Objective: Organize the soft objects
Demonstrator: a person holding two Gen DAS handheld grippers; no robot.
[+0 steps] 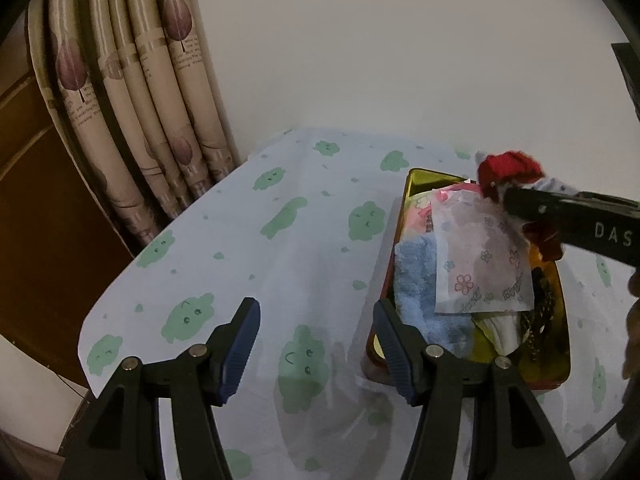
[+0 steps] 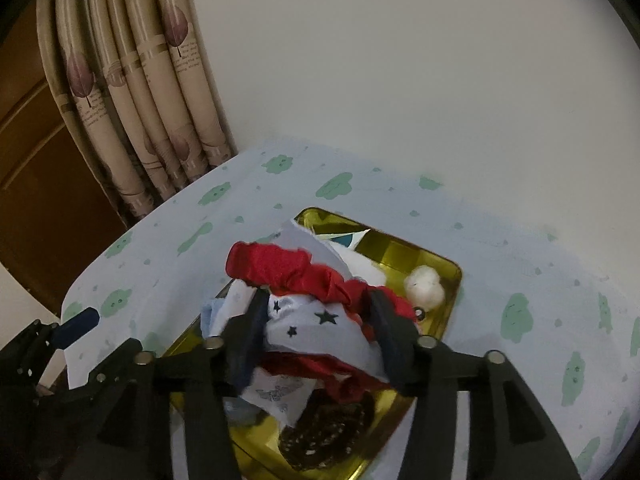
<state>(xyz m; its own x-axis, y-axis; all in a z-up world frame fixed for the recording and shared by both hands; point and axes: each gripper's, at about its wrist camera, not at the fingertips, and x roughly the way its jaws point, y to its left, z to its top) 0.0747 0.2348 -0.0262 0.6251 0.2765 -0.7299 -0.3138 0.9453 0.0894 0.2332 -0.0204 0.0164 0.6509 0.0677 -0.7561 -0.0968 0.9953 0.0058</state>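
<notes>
A gold tin tray (image 1: 560, 356) sits on the table at the right; it also shows in the right wrist view (image 2: 404, 252). In it lie a blue towel (image 1: 416, 284), a flowered translucent packet (image 1: 480, 256), a dark patterned item (image 2: 328, 432) and a cotton ball (image 2: 425, 283). My right gripper (image 2: 316, 320) is shut on a red scrunchie (image 2: 288, 268) bunched with a white star-print cloth (image 2: 320, 328), held just above the tray. It shows from the side in the left wrist view (image 1: 504, 196). My left gripper (image 1: 316, 344) is open and empty, low over the table left of the tray.
The table wears a white cloth with green cloud faces (image 1: 280, 216). Beige curtains (image 1: 132, 112) hang at the far left beside brown wood panelling (image 1: 32, 200). A white wall (image 1: 380, 48) stands behind the table.
</notes>
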